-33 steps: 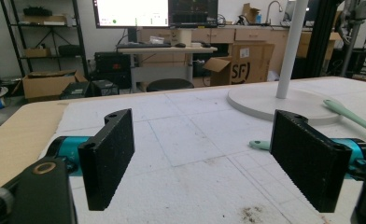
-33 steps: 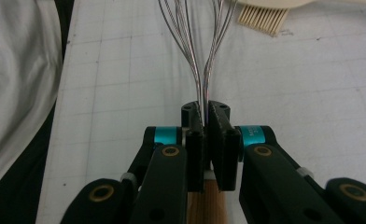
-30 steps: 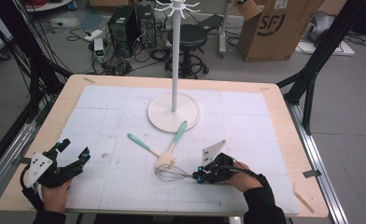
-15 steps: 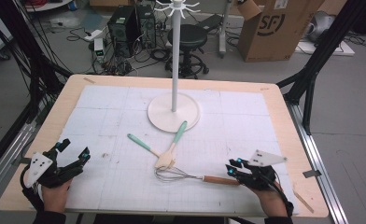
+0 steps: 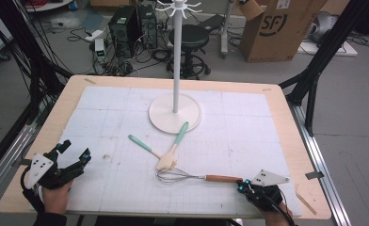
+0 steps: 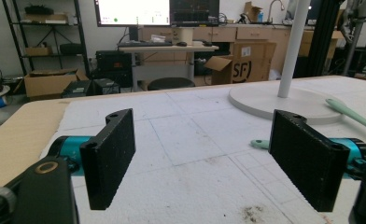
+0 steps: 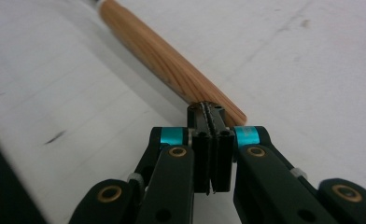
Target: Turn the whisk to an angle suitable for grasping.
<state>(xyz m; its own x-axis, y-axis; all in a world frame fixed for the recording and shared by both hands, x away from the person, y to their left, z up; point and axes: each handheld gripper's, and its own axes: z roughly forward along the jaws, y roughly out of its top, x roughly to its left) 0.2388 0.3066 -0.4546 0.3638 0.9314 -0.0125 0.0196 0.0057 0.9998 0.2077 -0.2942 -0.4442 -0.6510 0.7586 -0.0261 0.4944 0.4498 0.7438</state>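
Observation:
A wire whisk [image 5: 173, 176] with a wooden handle [image 5: 222, 179] lies on the white mat near the table's front. My right gripper [image 5: 242, 186] rests at the handle's free end. In the right gripper view its jaws have just been closing and now meet, gripper [image 7: 211, 112] shut with nothing visible between them. The handle [image 7: 172, 63] stretches away just beyond the tips. My left gripper [image 5: 75, 149] sits at the front left corner, held by a hand. In its own view the left gripper [image 6: 204, 158] stands wide open over bare mat.
Two teal-handled spatulas [image 5: 142, 144] [image 5: 180, 134] cross at their wooden heads in the mat's middle. A white hook stand [image 5: 175, 113] rises behind them on a round base [image 6: 274, 100]. A stool, boxes and cables lie on the floor beyond the table.
My right hand has slid to the right along the whisk's handle, from near the wire head to the handle's end. The whisk and the left hand stay put.

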